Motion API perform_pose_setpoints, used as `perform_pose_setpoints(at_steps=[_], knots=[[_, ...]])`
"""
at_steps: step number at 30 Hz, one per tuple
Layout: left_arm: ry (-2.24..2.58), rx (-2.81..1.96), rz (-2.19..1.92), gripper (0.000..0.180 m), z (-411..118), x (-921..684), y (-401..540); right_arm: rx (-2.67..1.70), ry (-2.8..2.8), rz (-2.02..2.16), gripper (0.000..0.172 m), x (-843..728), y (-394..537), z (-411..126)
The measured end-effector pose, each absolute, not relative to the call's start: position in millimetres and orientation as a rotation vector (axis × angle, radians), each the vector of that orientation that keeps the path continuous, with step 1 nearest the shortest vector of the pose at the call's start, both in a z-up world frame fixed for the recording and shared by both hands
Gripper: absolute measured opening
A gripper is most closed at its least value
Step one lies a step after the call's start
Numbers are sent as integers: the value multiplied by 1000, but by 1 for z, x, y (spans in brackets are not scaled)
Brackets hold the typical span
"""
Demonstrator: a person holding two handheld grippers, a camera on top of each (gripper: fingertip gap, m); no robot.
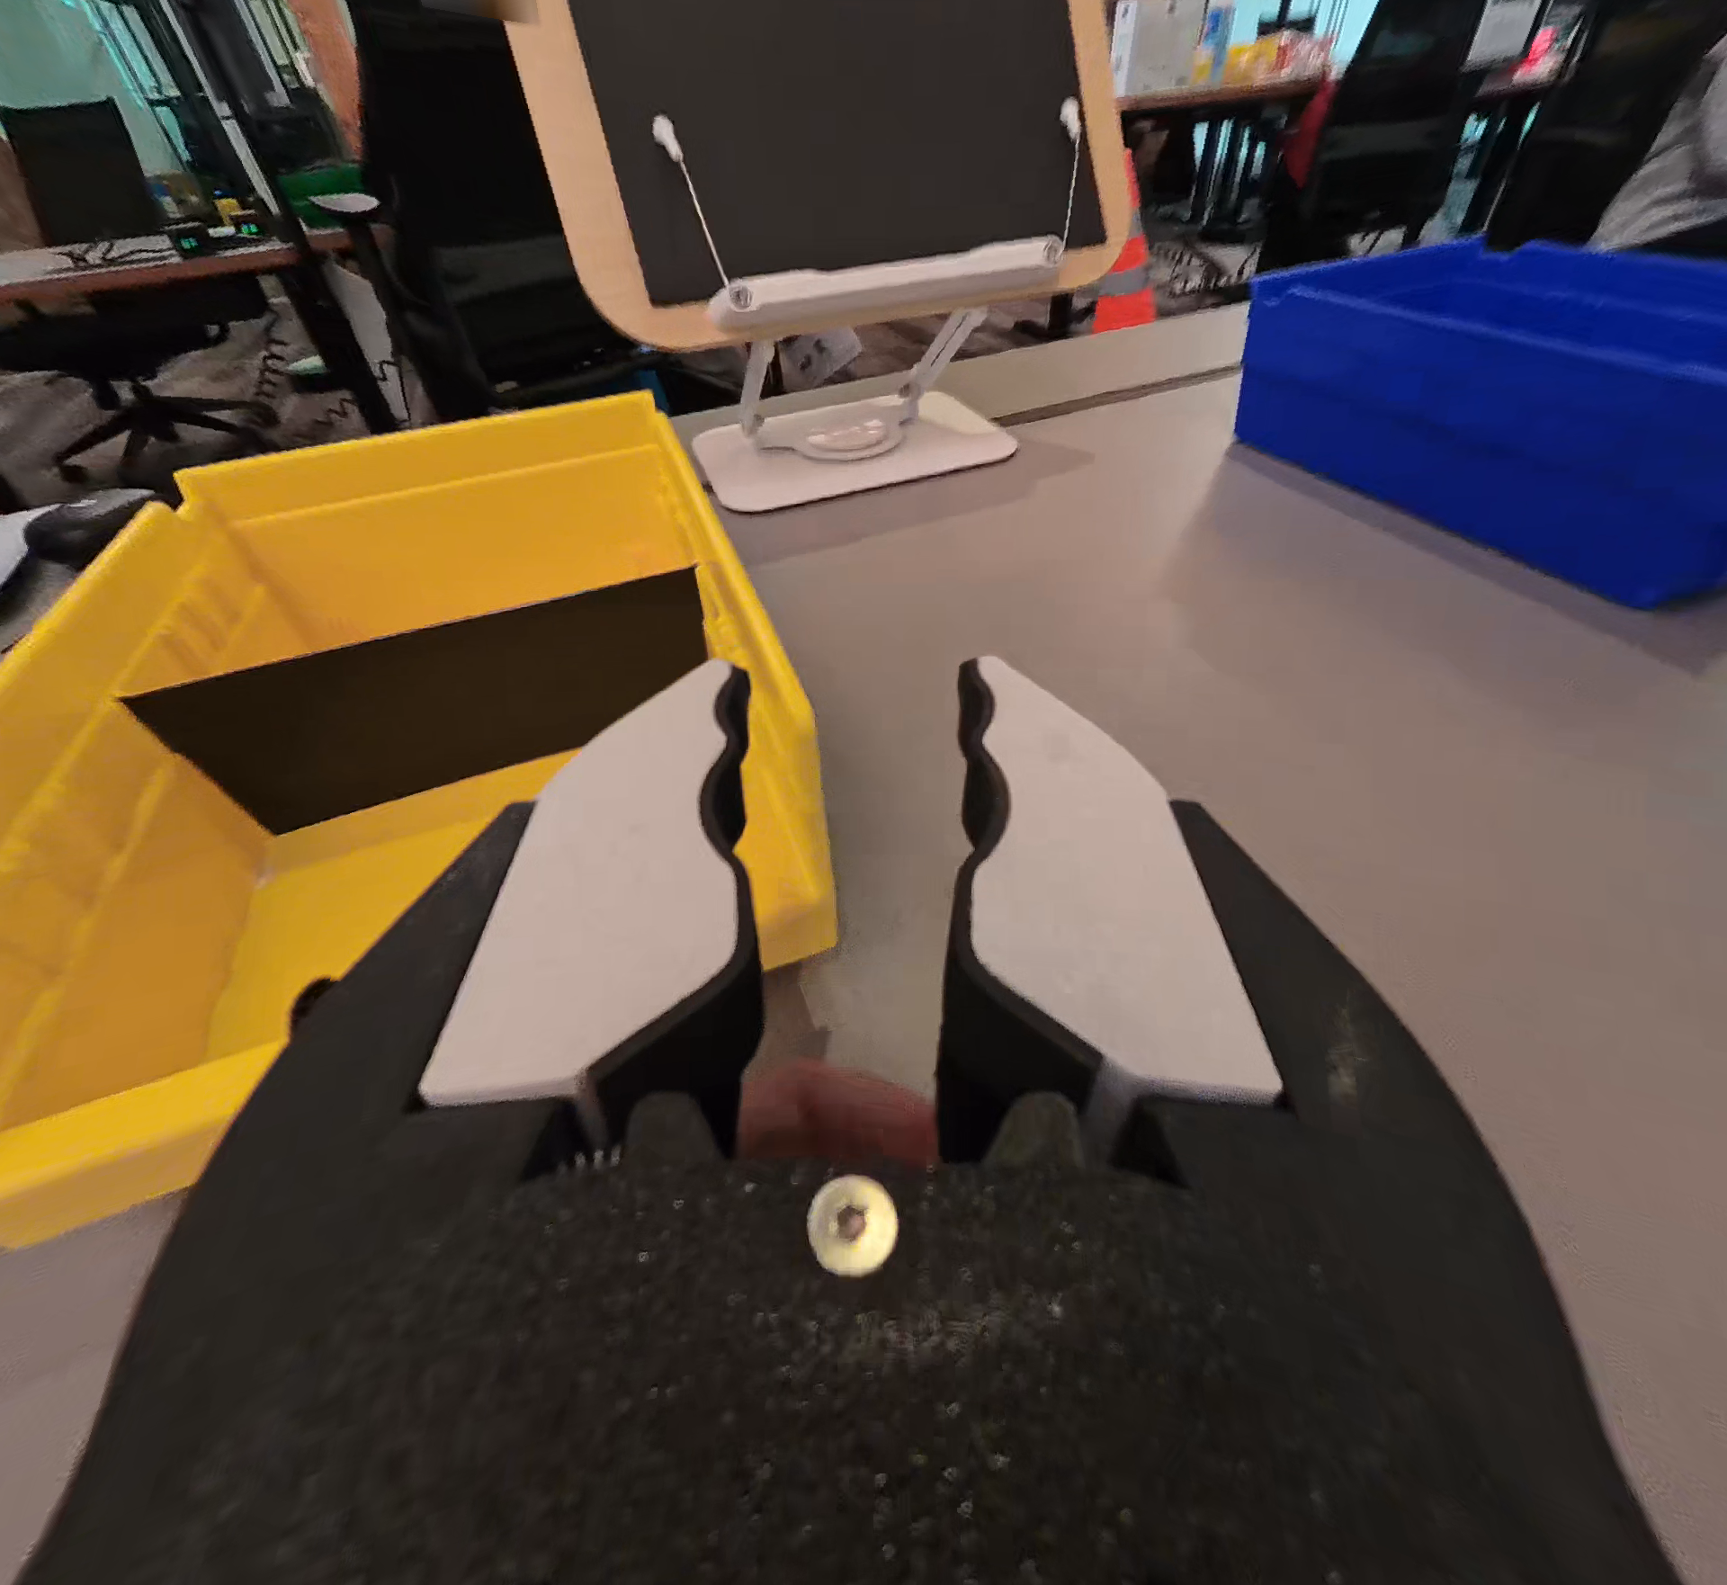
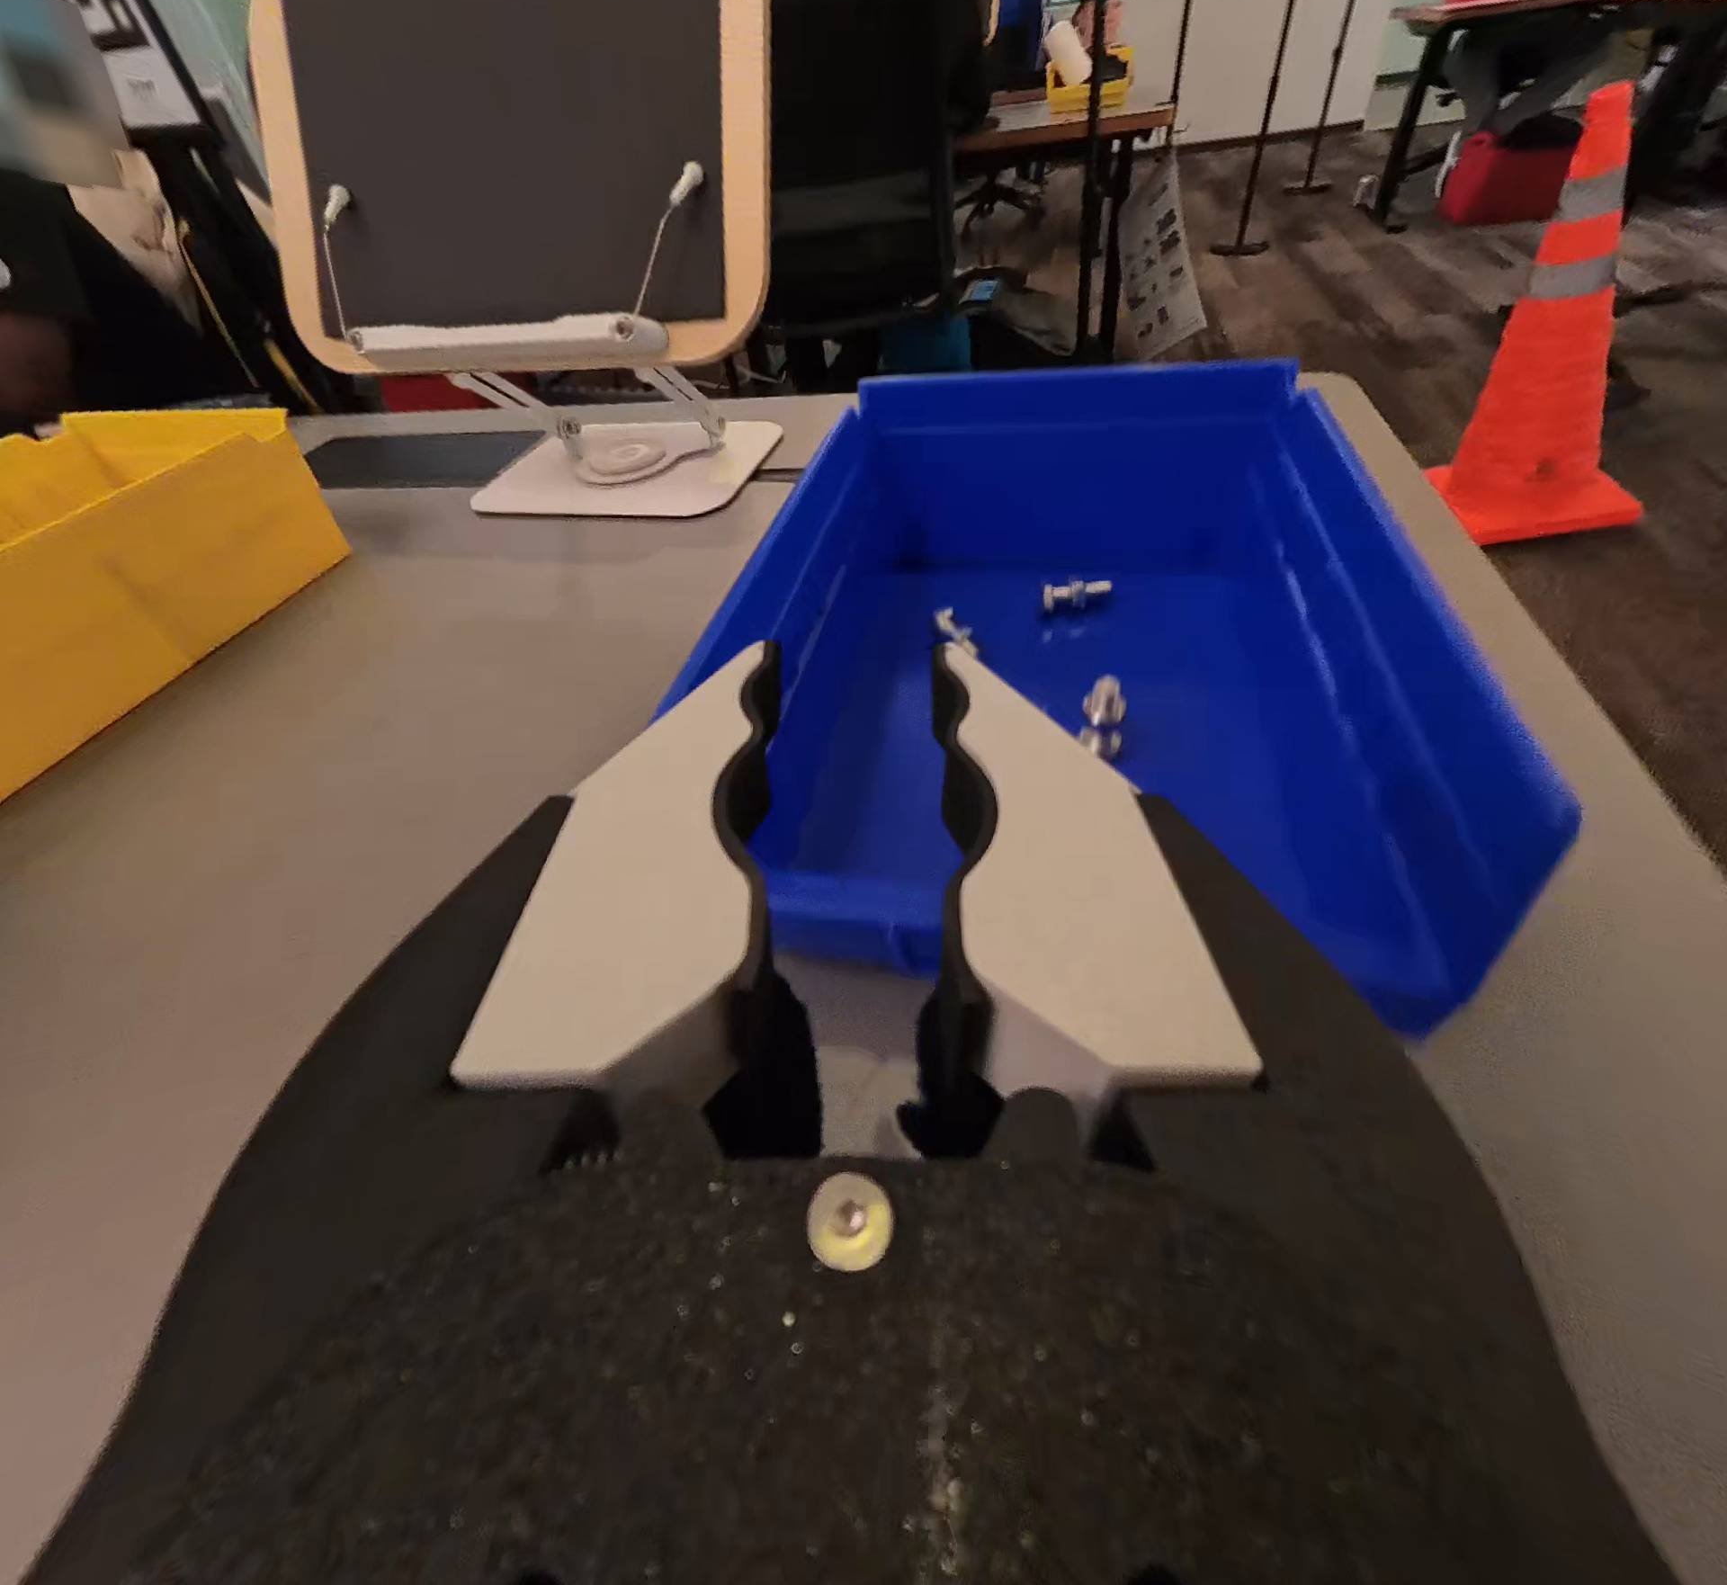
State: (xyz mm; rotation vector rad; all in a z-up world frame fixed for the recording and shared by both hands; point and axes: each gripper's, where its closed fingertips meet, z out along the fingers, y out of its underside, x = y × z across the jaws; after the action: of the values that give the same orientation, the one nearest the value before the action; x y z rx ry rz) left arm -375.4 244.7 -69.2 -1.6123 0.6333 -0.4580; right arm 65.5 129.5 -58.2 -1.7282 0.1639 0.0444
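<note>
My left gripper is open with nothing between its pads. It hovers over the grey table, just right of a yellow bin with a black divider across it. My right gripper is open with nothing between its pads, above the near left part of a blue bin. Three silver bolts lie on the blue bin's floor: one at the back, one to the right of my right finger, and one just past that finger's tip.
A wood-framed black board on a white stand is at the table's far edge; it also shows in the right wrist view. An orange cone stands on the floor to the right. Chairs and desks fill the background. About 45 cm separates my left fingertips from my right.
</note>
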Motion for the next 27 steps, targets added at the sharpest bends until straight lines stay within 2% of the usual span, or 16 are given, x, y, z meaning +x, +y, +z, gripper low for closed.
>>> perform_pose_setpoints(at_steps=[2, 7, 10, 13, 17, 24, 27], knots=[[643, -1641, -417, 46, -75, -380, 247, -1724, 183, 5, 31, 61, 112, -78], [564, -1687, -393, 63, -88, -386, 260, -1780, 140, -120, 30, 77, 110, -98], [503, -1696, -398, 67, -88, -392, 262, -1802, 188, -74, 30, 89, 112, -110], [519, -1726, -397, 56, -94, -392, 263, -1781, 263, 5, 29, 98, 111, -111], [509, -1725, -453, 52, -92, -390, 261, -1773, 271, 23, 29, 99, 111, -109], [550, -1732, -460, 52, -95, -383, 259, -1821, 145, -71, 29, 84, 117, -114], [559, -1750, -458, 51, -99, -382, 259, -1788, 130, -140, 35, 83, 116, -107]])
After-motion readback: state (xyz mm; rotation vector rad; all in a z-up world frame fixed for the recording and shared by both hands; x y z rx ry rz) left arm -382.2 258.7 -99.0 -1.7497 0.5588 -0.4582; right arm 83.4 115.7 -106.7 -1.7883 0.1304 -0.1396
